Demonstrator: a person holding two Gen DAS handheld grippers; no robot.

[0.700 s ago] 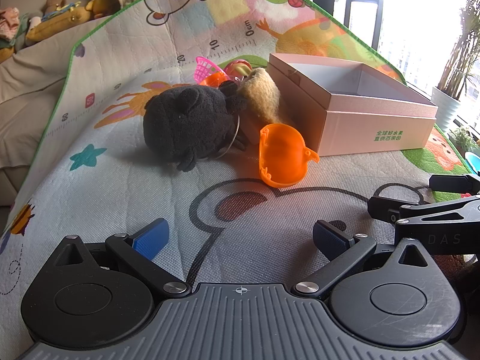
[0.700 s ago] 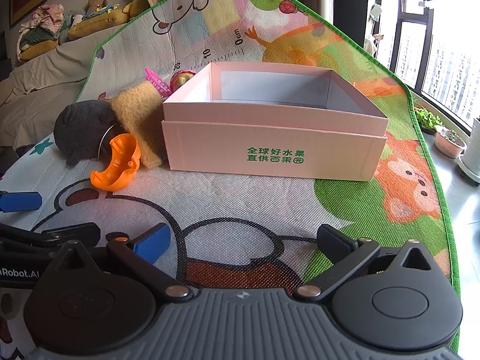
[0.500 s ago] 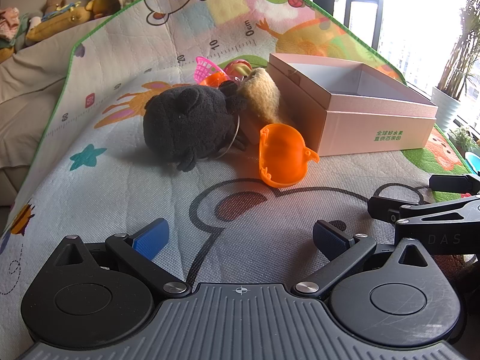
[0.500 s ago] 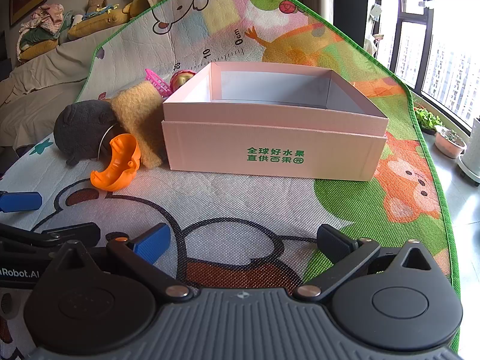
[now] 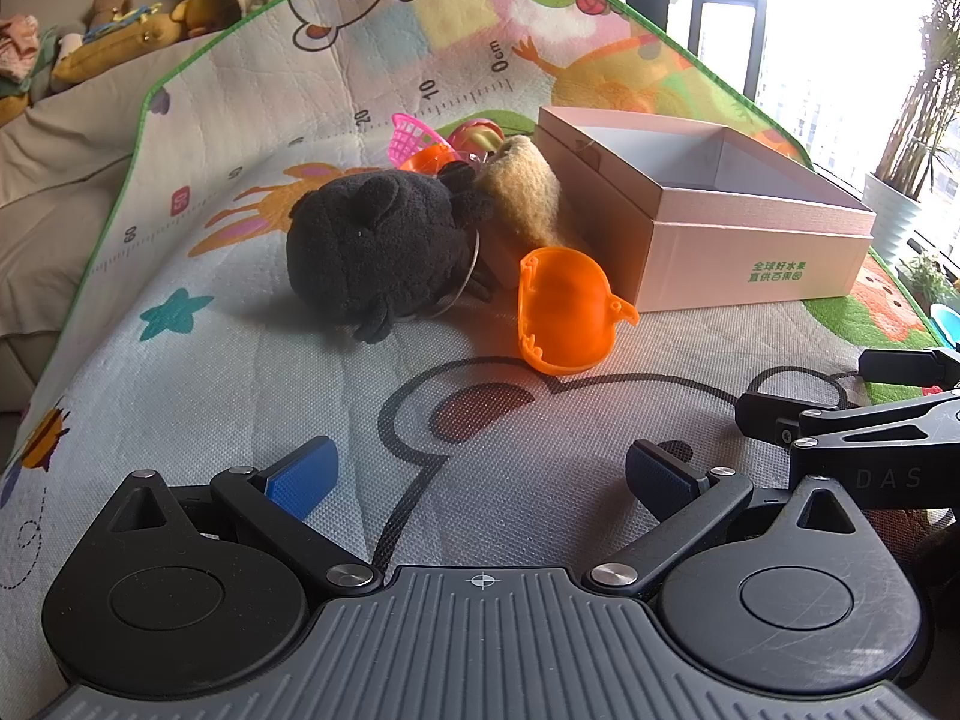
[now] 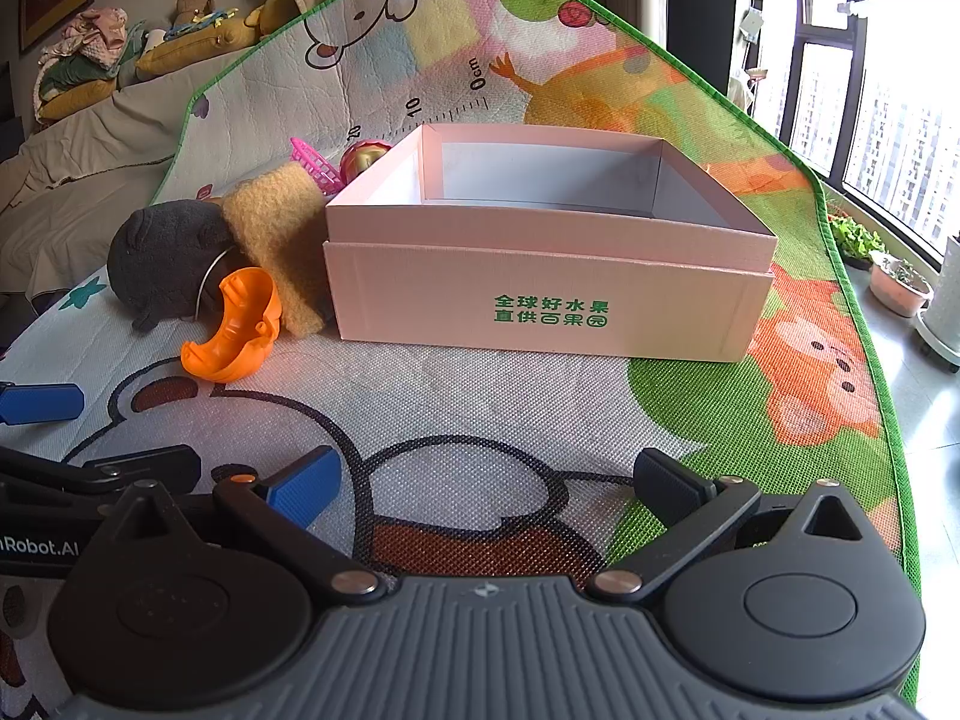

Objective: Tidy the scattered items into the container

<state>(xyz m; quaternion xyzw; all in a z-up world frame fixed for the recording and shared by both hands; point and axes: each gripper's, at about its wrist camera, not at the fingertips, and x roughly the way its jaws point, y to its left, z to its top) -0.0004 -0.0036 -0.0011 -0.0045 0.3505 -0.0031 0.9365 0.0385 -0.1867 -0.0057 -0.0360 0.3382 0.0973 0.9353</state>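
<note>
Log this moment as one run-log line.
left hand-held gripper: open, empty | right hand-held gripper: open, empty | pink box: empty | toys: beside box on mat

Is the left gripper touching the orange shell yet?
Apart. The left wrist view shows bare mat between the open left gripper and the orange shell.

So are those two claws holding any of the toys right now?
No. The left gripper and right gripper are both open with only mat between their fingers.
</note>
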